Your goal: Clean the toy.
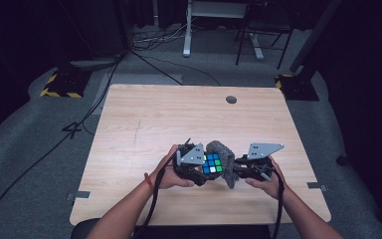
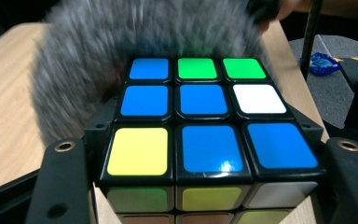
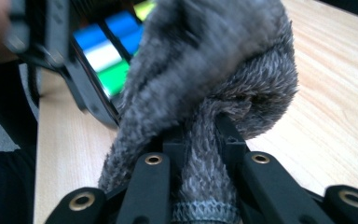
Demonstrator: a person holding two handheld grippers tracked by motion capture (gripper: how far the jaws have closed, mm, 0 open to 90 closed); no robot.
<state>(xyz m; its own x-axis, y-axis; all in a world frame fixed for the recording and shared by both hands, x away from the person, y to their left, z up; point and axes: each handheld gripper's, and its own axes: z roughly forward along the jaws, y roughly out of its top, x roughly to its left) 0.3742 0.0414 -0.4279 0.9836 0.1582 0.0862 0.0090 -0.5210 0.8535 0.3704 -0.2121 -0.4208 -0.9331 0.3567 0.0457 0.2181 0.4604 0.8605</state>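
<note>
A puzzle cube with blue, green, white and yellow squares on top sits between the jaws of my left gripper, which is shut on it just above the table. The left gripper view has the cube close up, clamped by black jaws on both sides. My right gripper is shut on a bunched grey fuzzy cloth. That cloth presses against the far side of the cube. In the left gripper view the cloth looks blurred behind the cube.
The wooden table has a round cable hole near its far edge. Cables trail from both grippers off the near edge. Beyond the table stand desk legs and floor cables on grey carpet.
</note>
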